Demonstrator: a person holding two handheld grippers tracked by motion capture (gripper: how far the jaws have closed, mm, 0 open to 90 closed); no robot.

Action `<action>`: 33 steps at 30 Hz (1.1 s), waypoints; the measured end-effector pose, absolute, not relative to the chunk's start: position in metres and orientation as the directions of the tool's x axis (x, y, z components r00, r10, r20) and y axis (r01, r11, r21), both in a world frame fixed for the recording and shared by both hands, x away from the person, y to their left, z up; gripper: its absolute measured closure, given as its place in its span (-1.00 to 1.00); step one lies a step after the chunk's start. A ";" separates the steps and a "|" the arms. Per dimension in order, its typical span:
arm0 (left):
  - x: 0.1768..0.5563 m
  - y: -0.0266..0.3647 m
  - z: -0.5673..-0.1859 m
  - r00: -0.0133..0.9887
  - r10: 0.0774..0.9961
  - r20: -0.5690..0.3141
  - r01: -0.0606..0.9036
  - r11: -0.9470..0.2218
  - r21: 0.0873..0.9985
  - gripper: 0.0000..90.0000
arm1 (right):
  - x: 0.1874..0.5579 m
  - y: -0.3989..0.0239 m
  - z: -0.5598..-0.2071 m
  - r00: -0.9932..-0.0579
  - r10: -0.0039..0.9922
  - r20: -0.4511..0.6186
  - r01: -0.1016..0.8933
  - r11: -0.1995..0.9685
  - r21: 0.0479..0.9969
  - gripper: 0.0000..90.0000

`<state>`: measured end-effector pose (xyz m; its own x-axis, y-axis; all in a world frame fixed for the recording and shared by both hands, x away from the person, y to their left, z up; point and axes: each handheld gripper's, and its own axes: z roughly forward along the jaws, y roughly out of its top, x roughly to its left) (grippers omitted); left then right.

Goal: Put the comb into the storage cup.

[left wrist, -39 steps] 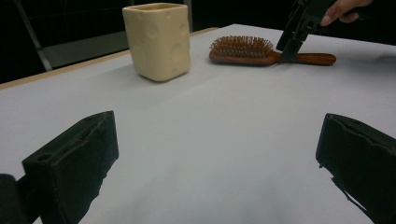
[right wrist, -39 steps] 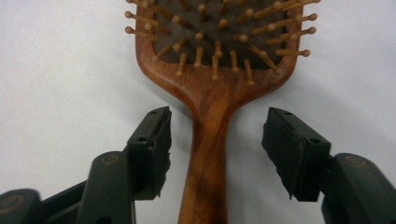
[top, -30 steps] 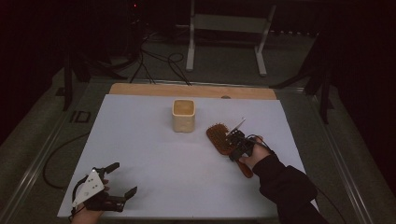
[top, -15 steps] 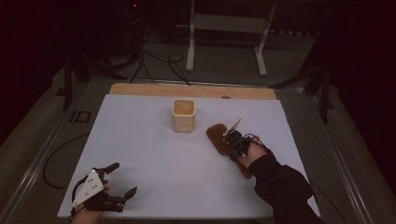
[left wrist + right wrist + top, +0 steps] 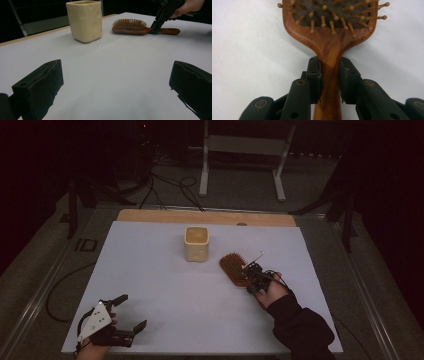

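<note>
Table, white top. Right arm in a dark sleeve reaches in from 5 o'clock, w/ the right gripper angled down, fingers clamped on the neck of the wooden hairbrush, bristles up, lying just right of the cream cup. Left gripper rests at 7 o'clock, fingers wide apart, holding nothing. Vs 1 s ago: hardly any change; brush and left gripper same spots.
</note>
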<state>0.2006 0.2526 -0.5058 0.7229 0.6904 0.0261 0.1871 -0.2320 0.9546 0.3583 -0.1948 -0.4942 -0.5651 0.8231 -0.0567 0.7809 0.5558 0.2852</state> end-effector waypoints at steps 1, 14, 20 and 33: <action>0.201 0.253 -0.506 0.721 0.692 0.026 0.186 -0.231 0.955 -1.00 | 0.357 -0.196 -0.495 -0.565 0.823 -0.056 0.777 0.554 0.298 0.63; 0.201 0.252 -0.507 0.719 0.695 0.024 0.193 -0.232 0.954 -1.00 | 0.347 -0.205 -0.498 -0.555 0.829 -0.064 0.737 0.526 0.425 0.63; 0.201 0.252 -0.507 0.718 0.696 0.026 0.194 -0.236 0.952 -1.00 | 0.343 -0.211 -0.494 -0.545 0.837 -0.039 0.729 0.497 0.471 0.63; 0.203 0.252 -0.508 0.720 0.694 0.015 0.202 -0.230 0.952 -1.00 | 0.332 -0.220 -0.471 -0.573 0.819 -0.022 0.629 0.457 0.628 0.63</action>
